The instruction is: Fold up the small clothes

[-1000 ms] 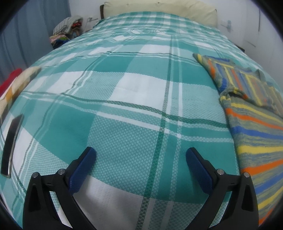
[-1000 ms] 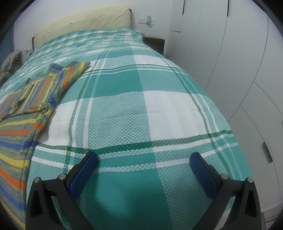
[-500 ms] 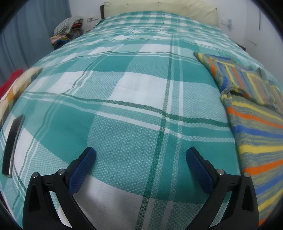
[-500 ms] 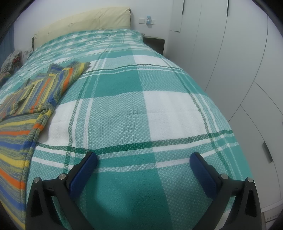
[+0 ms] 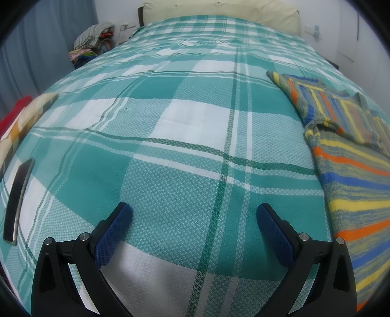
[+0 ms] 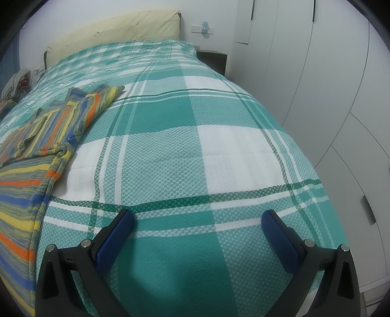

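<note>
Striped knit sweater (image 5: 351, 156), a soft ribbed weave banded in orange, blue, yellow and grey, lies flat on the bed to the right of the left gripper (image 5: 193, 214) and to the left of the right gripper (image 6: 197, 220), one sleeve folded across its body. Both grippers hover over the waffle-textured teal-and-white plaid bedspread (image 5: 195, 122), blue textured pads spread wide, holding nothing. Left of the left gripper lies a slim dark phone-like slab (image 5: 18, 200); far ahead, a padded cream headboard (image 5: 219, 9) and a heap of clothes (image 5: 93, 36). Smooth white wardrobe doors (image 6: 329, 85) stand right of the right gripper
</note>
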